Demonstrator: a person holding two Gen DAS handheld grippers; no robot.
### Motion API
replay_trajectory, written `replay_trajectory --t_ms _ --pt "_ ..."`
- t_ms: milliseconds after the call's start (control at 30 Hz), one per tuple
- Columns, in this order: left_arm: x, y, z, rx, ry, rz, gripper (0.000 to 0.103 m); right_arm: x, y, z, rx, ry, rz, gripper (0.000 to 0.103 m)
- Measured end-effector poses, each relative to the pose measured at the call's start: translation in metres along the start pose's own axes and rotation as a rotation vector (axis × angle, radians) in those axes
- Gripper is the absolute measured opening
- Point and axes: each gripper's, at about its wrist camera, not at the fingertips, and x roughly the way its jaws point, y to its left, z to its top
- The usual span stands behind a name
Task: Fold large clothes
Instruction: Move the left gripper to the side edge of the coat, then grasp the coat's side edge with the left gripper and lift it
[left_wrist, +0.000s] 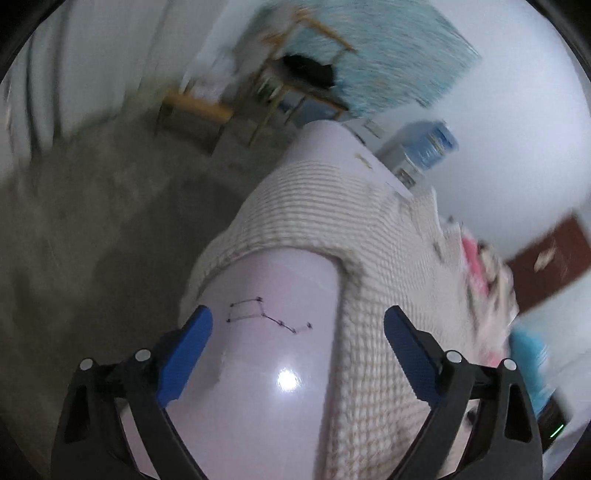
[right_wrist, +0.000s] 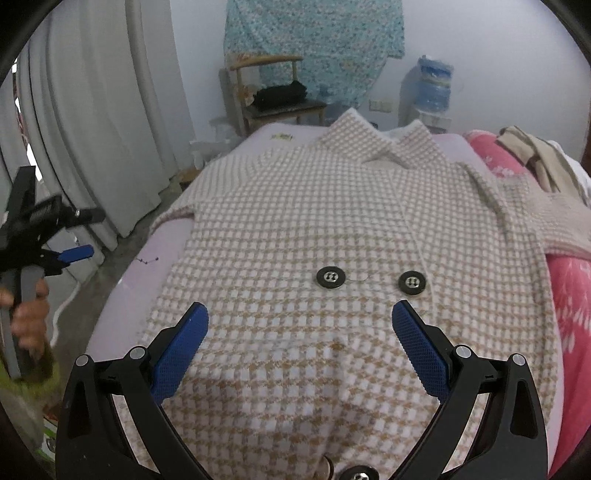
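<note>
A large cream-and-tan checked coat (right_wrist: 314, 221) with black buttons (right_wrist: 331, 277) lies spread front-up on a pale lilac bed (right_wrist: 122, 306). My right gripper (right_wrist: 299, 325) is open and empty, hovering over the coat's lower front. My left gripper (left_wrist: 297, 325) is open and empty, over the bed's bare left edge, beside the coat's left sleeve (left_wrist: 295, 206), which drapes over the bed's side. The left gripper also shows in the right wrist view (right_wrist: 79, 253), held in a hand off the bed's left side. The left wrist view is blurred.
A pink quilt (right_wrist: 569, 295) with beige clothes (right_wrist: 535, 155) lies along the bed's right side. White curtains (right_wrist: 92, 129) hang at left. A wooden chair (right_wrist: 273, 92) with a black item, a teal cloth and a water dispenser (right_wrist: 432, 88) stand beyond the bed.
</note>
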Motion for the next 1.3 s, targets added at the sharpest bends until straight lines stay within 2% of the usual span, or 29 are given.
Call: replay_trajectory --t_ms 100,133,200,233,333,433,567,700,867,967,1133,1233,1300 --pt "0.025 0.045 0.014 -0.237 0.091 -0.114 0.092 0.009 0.002 0.002 -0.002 0.022 -0.006 0.095" --pt "0.038 0.065 0.015 -0.350 0.135 -0.169 0.092 0.012 0.003 0.003 -0.001 0.029 -0.008 0.095" --pt "0.053 0.092 0.014 -0.496 0.178 -0.219 0.092 0.019 0.005 0.003 -0.001 0.048 -0.013 0.095" --pt "0.058 0.102 0.013 -0.544 0.189 -0.231 0.092 0.023 0.005 0.004 -0.002 0.056 -0.015 0.095" --pt "0.071 0.122 0.010 -0.602 0.209 -0.244 0.092 0.038 0.006 0.008 0.000 0.093 -0.010 0.095" --pt "0.096 0.146 0.003 -0.742 0.275 -0.320 0.095 0.054 0.010 0.010 0.011 0.133 -0.002 0.095" --pt "0.116 0.173 -0.001 -0.859 0.291 -0.324 0.096 0.065 0.016 0.017 0.001 0.147 -0.007 0.095" --pt "0.153 0.196 -0.010 -1.019 0.370 -0.452 0.097 0.064 0.021 0.020 -0.019 0.149 -0.024 0.095" --pt "0.179 0.209 -0.017 -1.126 0.404 -0.519 0.097 0.077 0.015 0.019 0.020 0.188 -0.021 0.095" --pt "0.190 0.213 -0.013 -1.135 0.436 -0.512 0.097 0.084 0.009 0.019 0.050 0.208 -0.015 0.095" --pt "0.205 0.220 -0.007 -1.111 0.428 -0.502 0.096 0.088 0.001 0.019 0.087 0.216 -0.016 0.095" --pt "0.205 0.226 -0.003 -1.107 0.387 -0.451 0.076 0.089 -0.004 0.020 0.103 0.216 -0.019 0.095" --pt "0.199 0.230 0.004 -1.091 0.357 -0.406 0.053 0.087 -0.006 0.020 0.110 0.211 -0.023 0.095"
